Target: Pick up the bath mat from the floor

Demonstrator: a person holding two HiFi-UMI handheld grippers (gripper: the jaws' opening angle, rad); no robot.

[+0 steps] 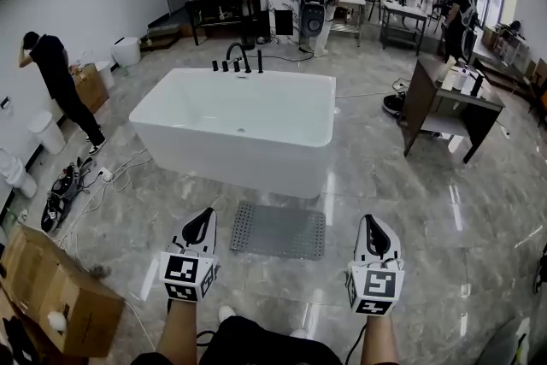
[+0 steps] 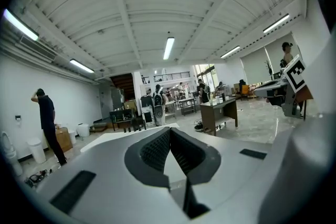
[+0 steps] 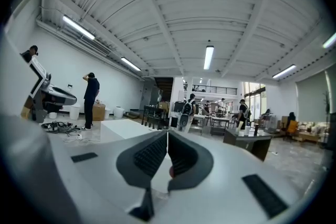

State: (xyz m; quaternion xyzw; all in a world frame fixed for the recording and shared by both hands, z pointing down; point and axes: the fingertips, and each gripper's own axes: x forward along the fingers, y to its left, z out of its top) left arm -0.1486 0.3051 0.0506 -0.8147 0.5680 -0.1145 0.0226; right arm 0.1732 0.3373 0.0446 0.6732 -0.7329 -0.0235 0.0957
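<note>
Head view
- Mat (image 1: 279, 230): grey and studded. It lies flat on the floor (image 1: 410, 201) at 12 o'clock from the person, just before the tub (image 1: 239, 128).
- Left gripper (image 1: 203, 220): held above the floor at the mat's 9 o'clock, apart from it, with its tip toward the tub.
- Right gripper (image 1: 373, 225): held at the mat's 3 o'clock, apart from it, pointing the same way.
- Box (image 1: 51, 291): cardboard, on the floor at 8 o'clock.
- Table (image 1: 444, 103): dark, at 2 o'clock, well apart from the mat.
- Person (image 1: 55, 77): stands by the wall at 10 o'clock.

Left gripper view
- Left gripper (image 2: 169, 131): jaws pressed together with nothing between them, aimed nearly level across the room.
- Marker cube (image 2: 295, 73): the right gripper's, at 3 o'clock.
- Person (image 2: 47, 123): at 9 o'clock, by the wall.

Right gripper view
- Right gripper (image 3: 167, 136): jaws closed tip to tip and empty, aimed nearly level.
- Left gripper (image 3: 50, 93): at 9 o'clock.
- Tub (image 3: 123, 127): its white rim shows just past the jaws, at 10 o'clock.
- Table (image 3: 252, 144): at 3 o'clock.
</note>
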